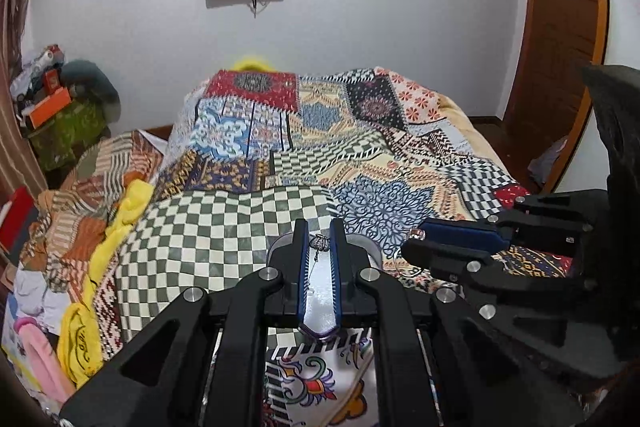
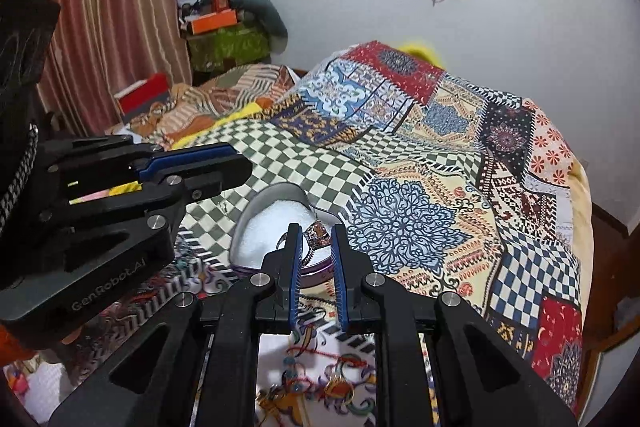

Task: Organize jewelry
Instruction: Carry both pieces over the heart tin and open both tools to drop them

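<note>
At lower centre of the right wrist view, right gripper [image 2: 316,231] pinched on a ring [image 2: 316,229], stone end up between the pads, silver band hanging below. Likely very light, hard and smooth. Prone to twisting or squirting out of the grip if squeezed off-centre, so best held across the band or the setting's flanks, not on the stone's face.

Just behind and under the tips, a heart-shaped tin [image 2: 280,190] with a white foam pad [image 2: 272,227]. Foam probably soft enough to take the band, the tin light enough to skid on cloth.

In the lower middle of the left wrist view, left gripper [image 1: 320,237] drawn close on a small charm [image 1: 320,243], a thin bit dangling beneath; whether firmly held, hard to say. Tiny, delicate, easily snagged or dropped into the folds. Gentle pressure on its body wanted, not on the dangling part.

Beneath everything, a patchwork quilt [image 2: 404,215] spreading toward the upper right: soft, uneven and busy enough to hide a fallen piece.
</note>
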A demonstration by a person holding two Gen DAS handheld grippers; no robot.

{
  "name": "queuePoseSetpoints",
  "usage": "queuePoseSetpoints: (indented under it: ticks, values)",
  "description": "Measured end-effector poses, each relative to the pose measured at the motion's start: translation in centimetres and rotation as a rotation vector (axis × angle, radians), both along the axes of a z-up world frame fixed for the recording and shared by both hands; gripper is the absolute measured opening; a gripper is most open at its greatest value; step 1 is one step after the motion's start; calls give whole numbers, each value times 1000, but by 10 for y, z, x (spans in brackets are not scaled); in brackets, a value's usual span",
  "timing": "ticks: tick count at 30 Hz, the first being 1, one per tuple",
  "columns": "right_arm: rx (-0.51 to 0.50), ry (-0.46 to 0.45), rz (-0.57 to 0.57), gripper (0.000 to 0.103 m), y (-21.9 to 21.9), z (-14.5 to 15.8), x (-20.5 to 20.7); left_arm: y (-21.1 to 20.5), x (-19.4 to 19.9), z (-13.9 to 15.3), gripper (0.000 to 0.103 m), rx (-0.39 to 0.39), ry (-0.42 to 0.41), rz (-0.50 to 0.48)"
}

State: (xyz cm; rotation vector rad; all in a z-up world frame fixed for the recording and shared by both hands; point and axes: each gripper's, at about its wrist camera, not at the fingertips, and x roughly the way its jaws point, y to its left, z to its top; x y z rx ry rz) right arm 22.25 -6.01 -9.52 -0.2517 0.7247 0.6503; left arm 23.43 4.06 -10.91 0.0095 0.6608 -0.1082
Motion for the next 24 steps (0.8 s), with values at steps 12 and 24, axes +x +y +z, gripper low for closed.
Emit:
queuePoseSetpoints:
  ticks: [12,24]
  values:
    - [-61,90,45,13,18,-25,34,26,35,-37,8,-131,151,-31]
    - [-75,162,78,13,24,-41,45,29,41,-54,8,-158,204,-54]
